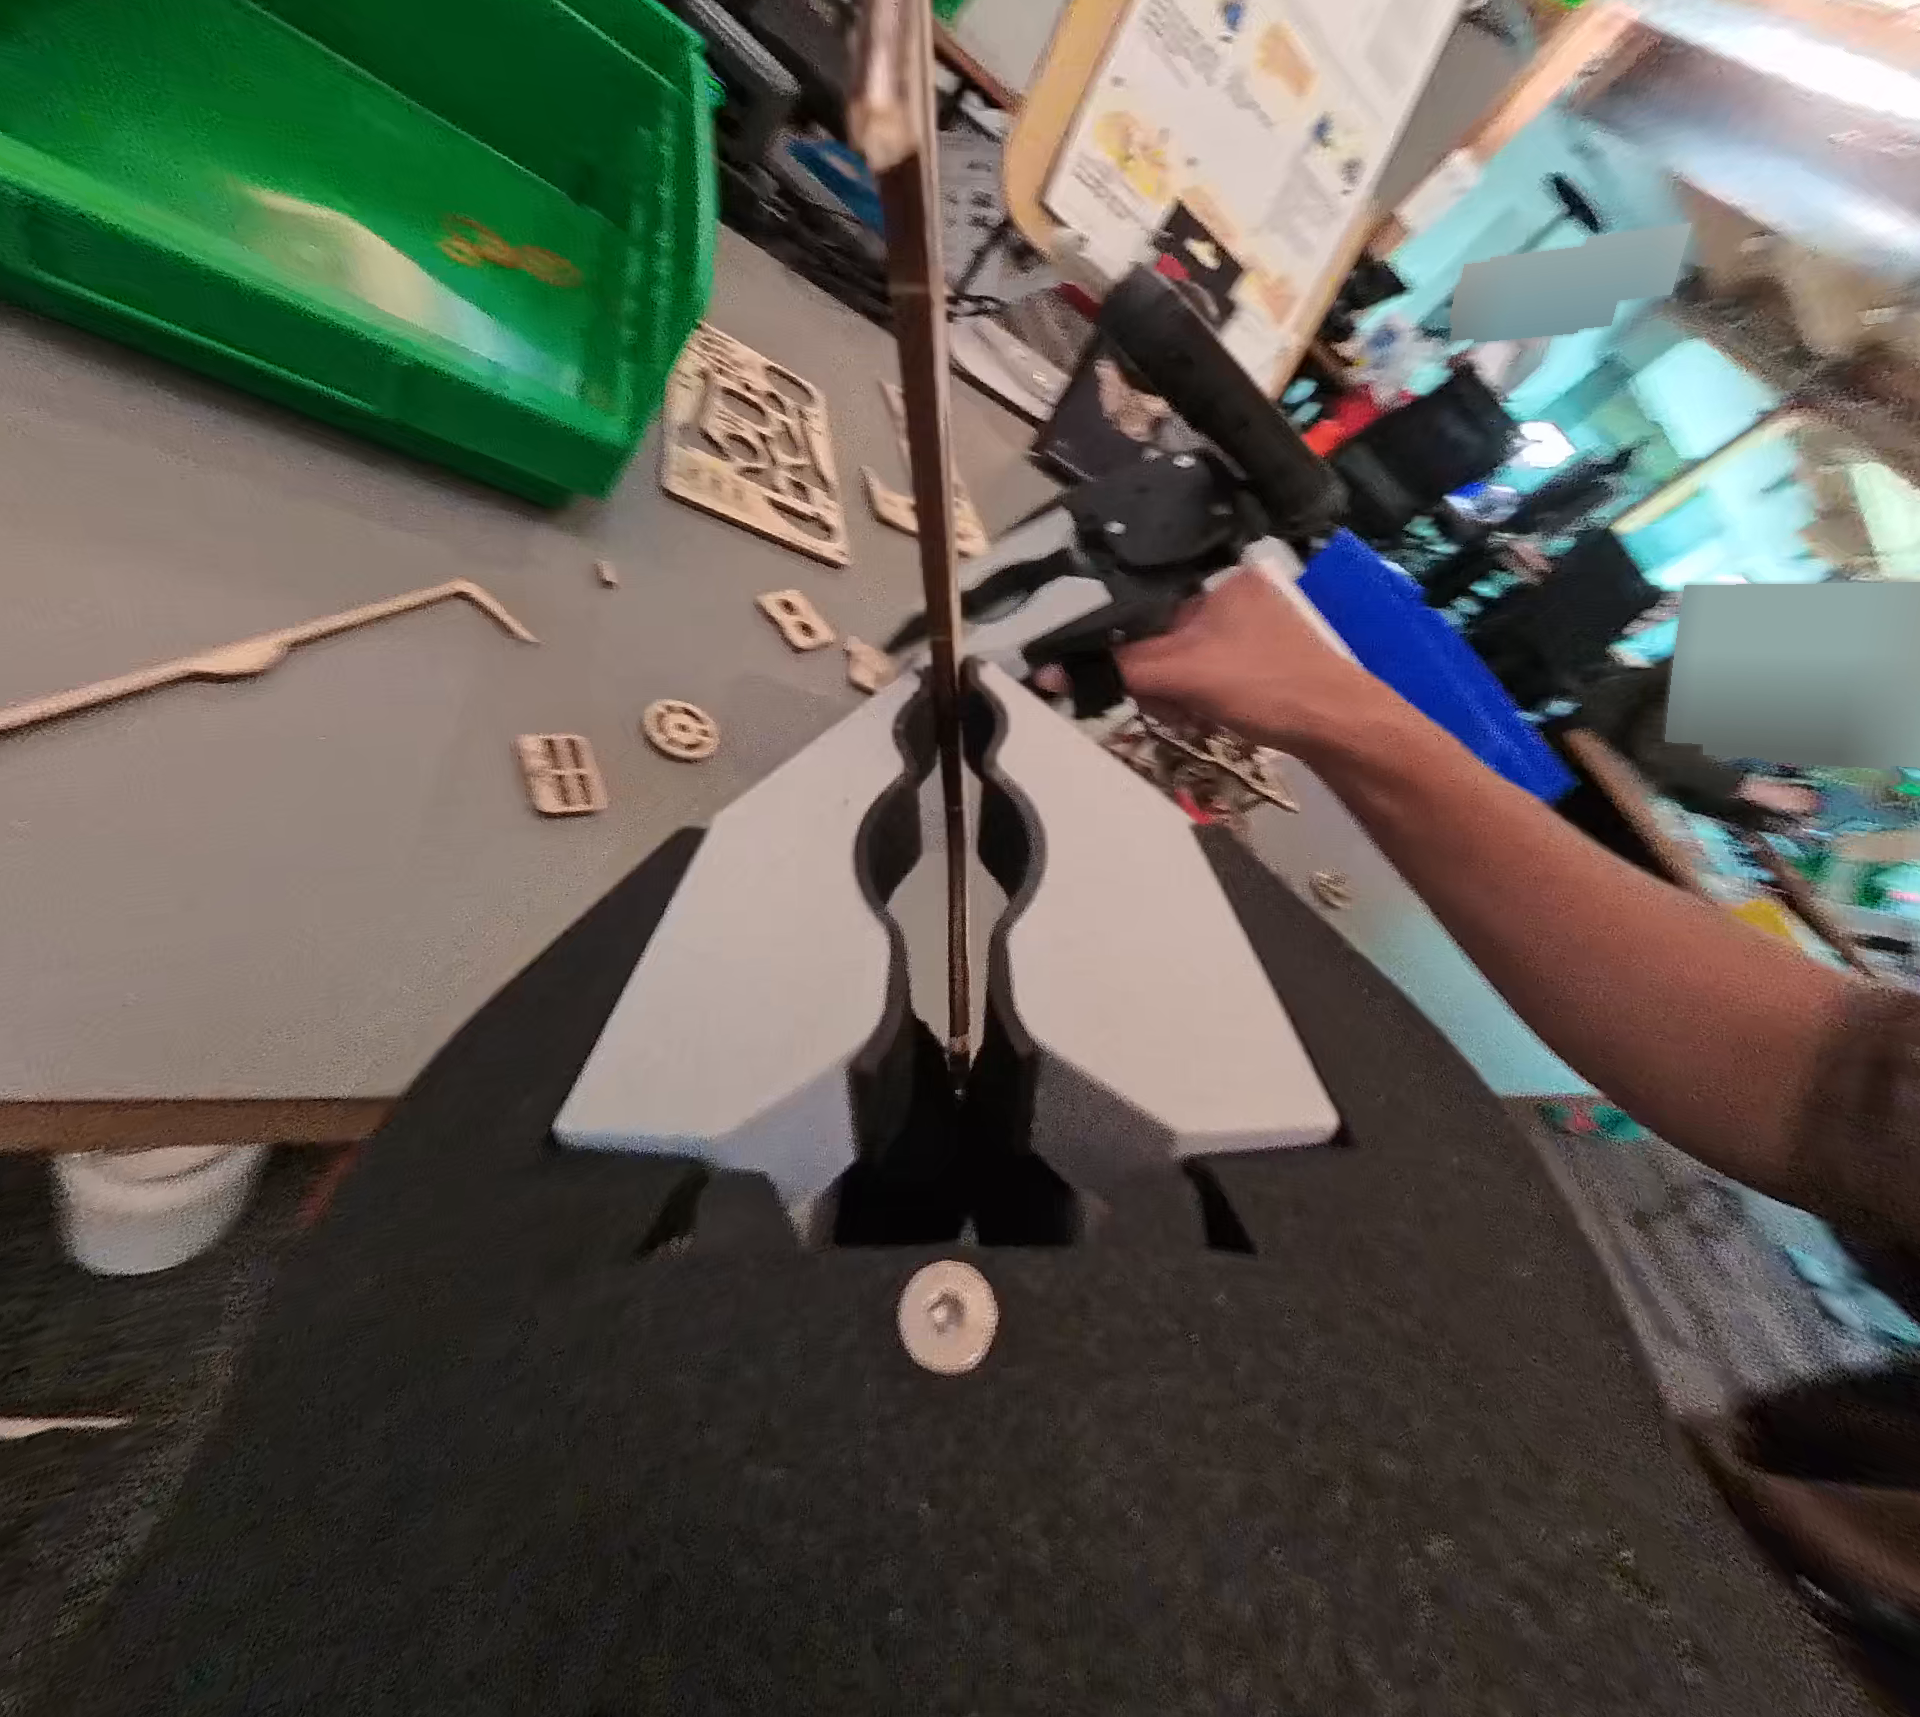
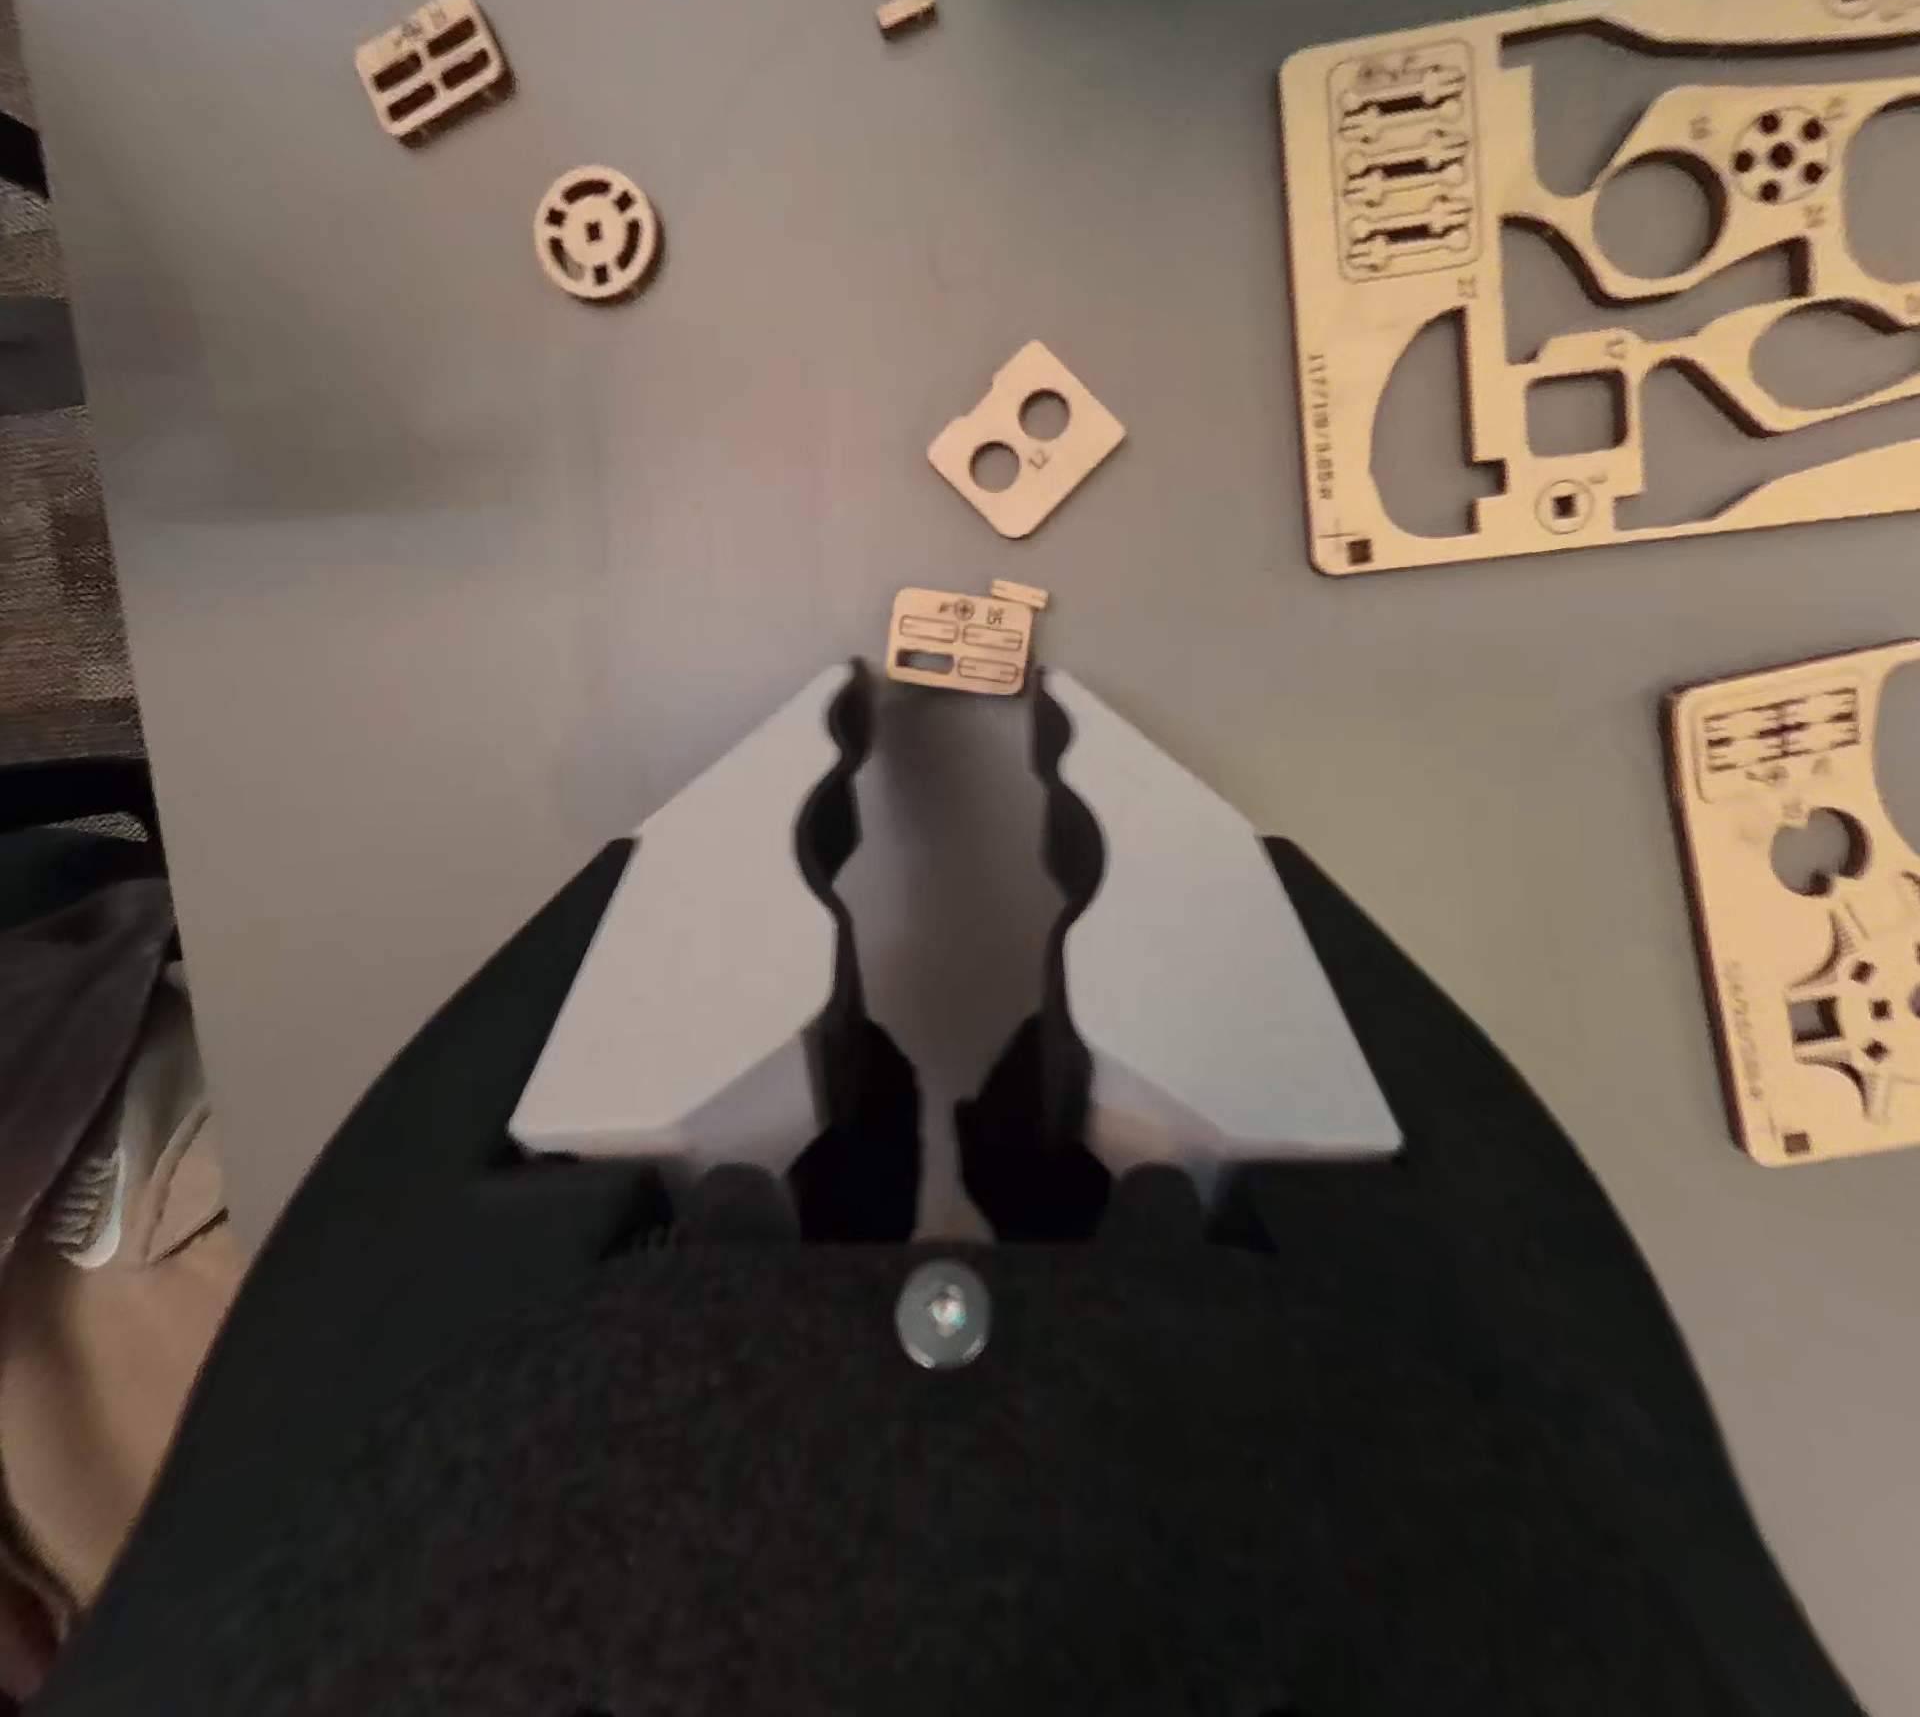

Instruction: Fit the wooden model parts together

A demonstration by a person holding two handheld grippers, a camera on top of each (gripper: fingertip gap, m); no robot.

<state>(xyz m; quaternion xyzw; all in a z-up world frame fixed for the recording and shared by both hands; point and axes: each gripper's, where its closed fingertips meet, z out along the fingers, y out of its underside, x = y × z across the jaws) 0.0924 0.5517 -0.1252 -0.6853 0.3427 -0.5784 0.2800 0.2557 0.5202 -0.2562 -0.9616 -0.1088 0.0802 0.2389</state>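
left gripper (image 1: 948, 691): jaws pinched nearly together, both grey fingers (image 1: 790, 919) clamping something thin set edge-on that sticks out past the tips
left gripper angle: pointing forward and a bit up, over the table edge
right gripper (image 2: 948, 680): jaws spread, clear gap between the fingertips, nothing gripped, aimed steeply down at the table
right hand (image 1: 1236, 670): wrapped round the right gripper's black handle, seen from the left wrist view
right forearm (image 1: 1538, 857): bare, reaching in from the lower right, stretched out fairly straight
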